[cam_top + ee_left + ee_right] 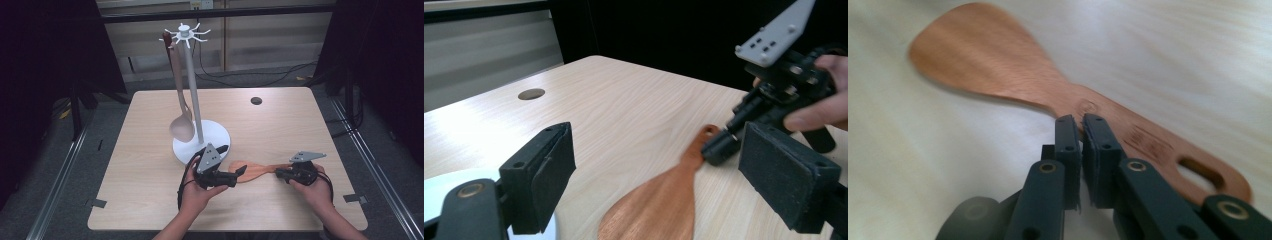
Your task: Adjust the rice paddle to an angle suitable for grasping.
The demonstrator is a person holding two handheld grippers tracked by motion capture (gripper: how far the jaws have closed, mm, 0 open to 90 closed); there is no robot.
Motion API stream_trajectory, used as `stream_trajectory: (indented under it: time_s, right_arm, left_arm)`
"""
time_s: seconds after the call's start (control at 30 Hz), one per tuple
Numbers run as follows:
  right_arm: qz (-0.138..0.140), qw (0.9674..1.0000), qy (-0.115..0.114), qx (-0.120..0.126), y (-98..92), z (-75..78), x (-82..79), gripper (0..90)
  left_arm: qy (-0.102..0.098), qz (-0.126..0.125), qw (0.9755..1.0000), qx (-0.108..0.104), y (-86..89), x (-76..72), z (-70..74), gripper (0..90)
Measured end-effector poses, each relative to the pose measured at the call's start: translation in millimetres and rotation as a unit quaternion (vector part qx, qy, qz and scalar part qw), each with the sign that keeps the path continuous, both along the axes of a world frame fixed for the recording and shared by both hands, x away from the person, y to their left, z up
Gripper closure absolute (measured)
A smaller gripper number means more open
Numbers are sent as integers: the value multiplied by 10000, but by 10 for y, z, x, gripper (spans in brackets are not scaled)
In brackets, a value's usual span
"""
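The right gripper is resting with its jaws pressed together, tips down against the neck of the wooden spatula; nothing is showing between the pads. The left gripper is hovering just beside the blade end with its jaws spread wide and the blade lying below the gap, not yet pinched.

Likely faults from this position:
- The spatula is lying flat on the table. A closed gripper pushing on it is liable to be sliding or spinning it rather than lifting it, which could be carrying the blade out from between the left pads.
- The left jaws, if closing level with the tabletop, may be scraping the surface or clamping only the thin edge, and the blade could be snapping free.
- The white stand base is sitting near the left gripper; a wide swing could be knocking the utensil stand and setting the hanging wooden spoon swinging.

Condition of the spatula: it is lying on the near half of the table, between the two grippers, blade toward the stand and handle toward the right hand. It is a reddish-brown, one-piece wooden utensil with a broad rounded blade, a narrowed neck and a flat handle. The handle is showing an oblong hanging slot at its end and faint burned-in markings, too blurred to read.
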State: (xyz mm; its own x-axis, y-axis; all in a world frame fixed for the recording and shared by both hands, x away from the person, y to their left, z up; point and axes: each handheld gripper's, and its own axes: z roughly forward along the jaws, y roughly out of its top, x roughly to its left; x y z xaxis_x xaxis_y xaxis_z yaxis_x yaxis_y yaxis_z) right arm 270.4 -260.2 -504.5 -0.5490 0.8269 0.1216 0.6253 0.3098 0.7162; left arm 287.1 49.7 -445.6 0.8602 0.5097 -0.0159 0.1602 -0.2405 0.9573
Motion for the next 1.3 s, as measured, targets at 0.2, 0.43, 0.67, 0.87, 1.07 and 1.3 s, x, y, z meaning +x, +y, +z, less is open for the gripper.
stream_trajectory:
  time_s: [0.2,0.43,0.67,0.87,1.07,1.3]
  right_arm:
    - [-684,9974,-189,-111,-221,-26,204,834]
    - [-1270,9911,-313,-238,-394,-46,433,825]
    - [-1605,9861,-351,-240,-440,-63,654,841]
    - [-1301,9909,-324,-92,-223,-71,687,854]
    - [-749,9966,-336,-27,77,-70,630,840]
    - [-107,9996,-247,55,413,-55,523,810]
  left_arm:
    - [59,-17,9999,98,-3,6,-28,147]
    - [54,-53,9999,89,-7,1,-31,147]
    - [68,-48,9998,205,4,14,-47,147]
    - [204,-74,9989,404,-25,49,-79,147]
    - [672,-380,9918,1016,-151,116,-240,156]
    - [999,-520,9789,1705,-277,195,-378,211]
